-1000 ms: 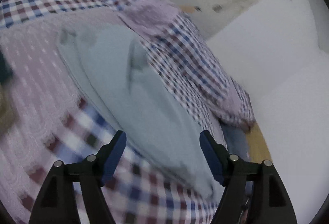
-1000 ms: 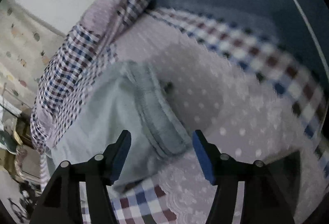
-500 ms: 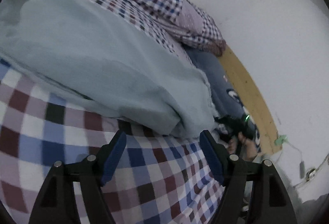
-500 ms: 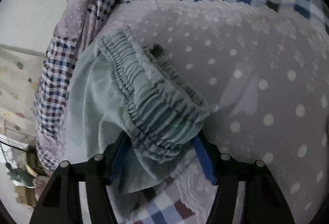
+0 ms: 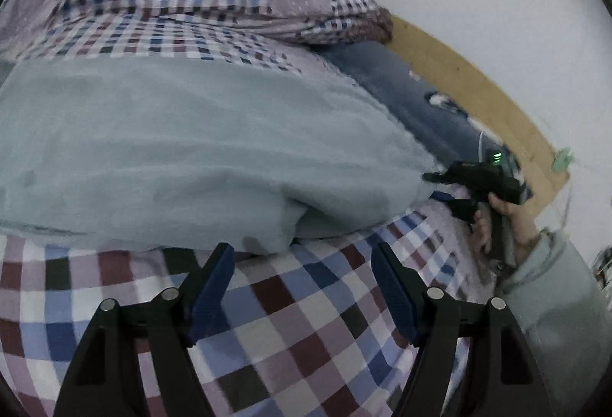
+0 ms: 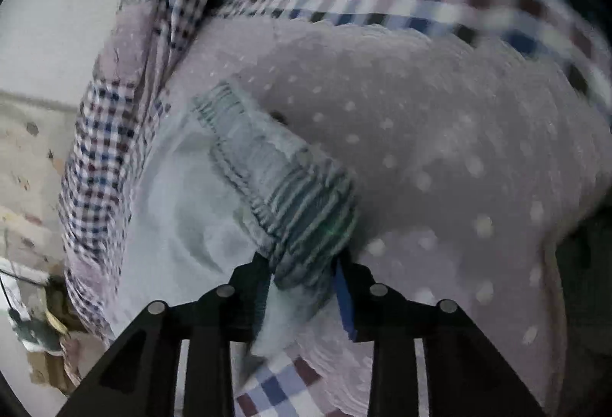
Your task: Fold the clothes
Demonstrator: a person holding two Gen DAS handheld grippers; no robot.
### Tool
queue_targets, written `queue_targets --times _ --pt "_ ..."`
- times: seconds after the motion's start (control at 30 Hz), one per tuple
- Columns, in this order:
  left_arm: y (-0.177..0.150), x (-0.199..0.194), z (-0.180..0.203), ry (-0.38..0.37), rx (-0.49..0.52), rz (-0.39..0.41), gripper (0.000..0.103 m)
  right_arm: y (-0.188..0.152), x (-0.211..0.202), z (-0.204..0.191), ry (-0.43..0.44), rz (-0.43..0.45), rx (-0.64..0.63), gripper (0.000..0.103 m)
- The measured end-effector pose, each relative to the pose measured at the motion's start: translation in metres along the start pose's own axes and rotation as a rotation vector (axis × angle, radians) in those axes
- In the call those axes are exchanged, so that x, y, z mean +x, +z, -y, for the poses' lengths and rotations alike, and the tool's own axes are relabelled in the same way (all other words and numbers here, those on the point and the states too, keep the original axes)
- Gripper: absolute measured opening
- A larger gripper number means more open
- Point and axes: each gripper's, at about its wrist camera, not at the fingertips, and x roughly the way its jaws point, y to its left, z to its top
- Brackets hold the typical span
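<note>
right claw (image 6: 302, 287) clamps trousers (image 6: 283, 195) waistband; left claw (image 5: 302, 287) wide open, just short of hem

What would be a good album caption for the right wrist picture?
The right claw shut on the elastic waistband of pale blue trousers lying on a dotted lilac bedspread.

left wrist: low, near hem | right wrist: close on waistband | shared: pale trousers (image 5: 199, 149) (opposite ends)
</note>
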Motion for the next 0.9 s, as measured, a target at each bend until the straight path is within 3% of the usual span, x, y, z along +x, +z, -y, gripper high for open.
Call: queue_targets --times 0.07,0.23,0.4,0.47,0.53,0.67,0.8,0.83,0.87,0.9 --pt "-0.002 0.015 0.007 0.077 0.026 -0.042 0.077 -0.013 -0.005 0.011 0.037 0.049 0.014 0.034" --pt "-0.006 0.036 0.019 0.16 0.039 -0.071 0.077 -0.016 -0.013 0.018 0.096 0.084 0.019 0.035" --pt "0.009 0.04 0.024 0.154 -0.001 0.031 0.076 -0.012 -0.012 -0.002 0.081 0.078 -0.063 0.036" --pt "0.015 0.047 0.022 0.175 0.006 0.01 0.07 -0.011 -0.008 0.002 0.089 0.061 -0.056 0.036" --pt "0.014 0.052 0.018 0.18 0.016 -0.034 0.055 -0.01 -0.005 0.009 0.11 0.039 -0.031 0.036" --pt "0.012 0.061 0.018 0.199 0.053 -0.073 0.057 -0.01 -0.004 0.012 0.126 0.025 -0.023 0.036" --pt "0.018 0.086 0.04 0.28 0.17 -0.102 0.077 -0.009 -0.003 0.011 0.123 0.023 -0.029 0.036" --pt "0.017 0.091 0.048 0.318 0.218 -0.103 0.077 -0.009 -0.002 0.011 0.122 0.024 -0.028 0.036" --pt "0.018 0.088 0.05 0.32 0.226 -0.093 0.073 -0.009 -0.002 0.01 0.12 0.027 -0.027 0.036" --pt "0.019 0.08 0.047 0.3 0.21 -0.077 0.053 -0.009 -0.002 0.01 0.118 0.029 -0.025 0.036"
